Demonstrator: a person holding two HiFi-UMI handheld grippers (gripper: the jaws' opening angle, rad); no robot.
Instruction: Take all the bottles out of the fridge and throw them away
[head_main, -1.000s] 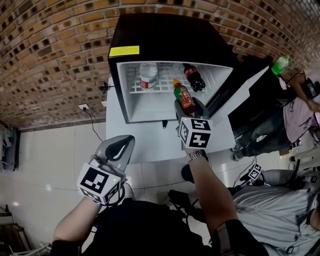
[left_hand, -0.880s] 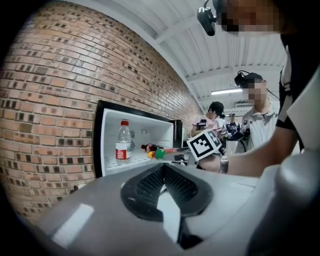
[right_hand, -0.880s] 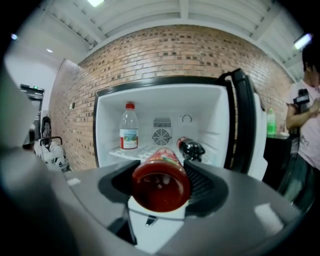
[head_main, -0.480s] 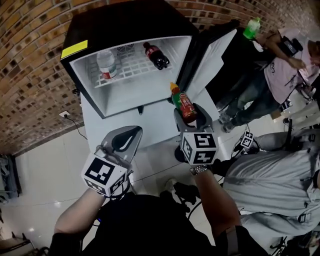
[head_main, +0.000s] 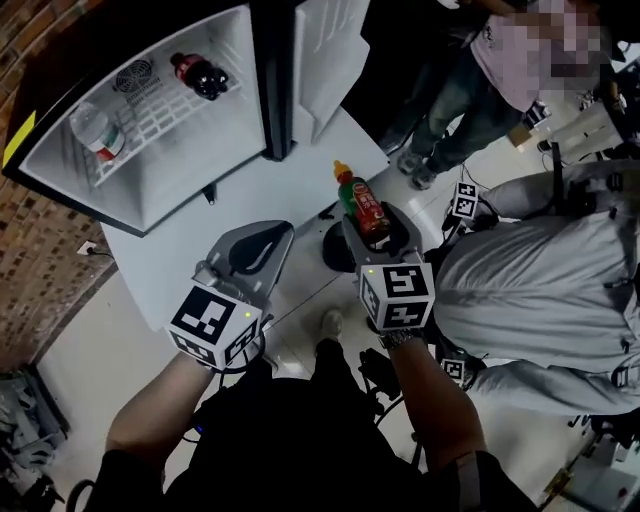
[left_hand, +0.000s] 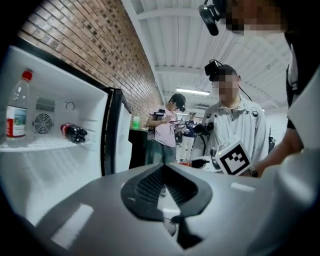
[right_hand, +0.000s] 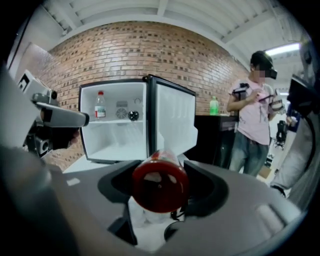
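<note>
Right gripper (head_main: 377, 228): jaws spread wide and clamped on a red bottle (head_main: 362, 205), pads pressing its sides, round red base toward the gripper's own camera, yellow cap and green neck pointing away. Held up in the air, clear of the fridge (head_main: 190, 168), out in front of the open door (head_main: 330, 60) and near the right front corner of the white counter (head_main: 165, 272); hard to tell whether above the counter or just past its edge. Left gripper (head_main: 272, 236): jaws clenched tip to tip, nothing between them, only the oval gap behind the tips; level with the right gripper and just beside it, near the counter's front edge. Farther out, the fridge standing on the back part of the counter, door swung wide to the right. Inside, 2 bottles on the wire shelf (head_main: 160, 115): a clear bottle (head_main: 95, 135) with a red cap and a red-and-green label, upright at the shelf's left end, and a dark bottle (head_main: 200, 75) with a red cap, lying on its side toward the right rear. Beyond the door, a black cabinet (right_hand: 215, 135) with a green bottle (right_hand: 214, 106) on top, and beside it a person in a pink shirt (right_hand: 252, 120), standing. Close on the right, another person in a grey shirt (head_main: 520, 290). Brick wall (right_hand: 135, 50) behind the fridge.
</note>
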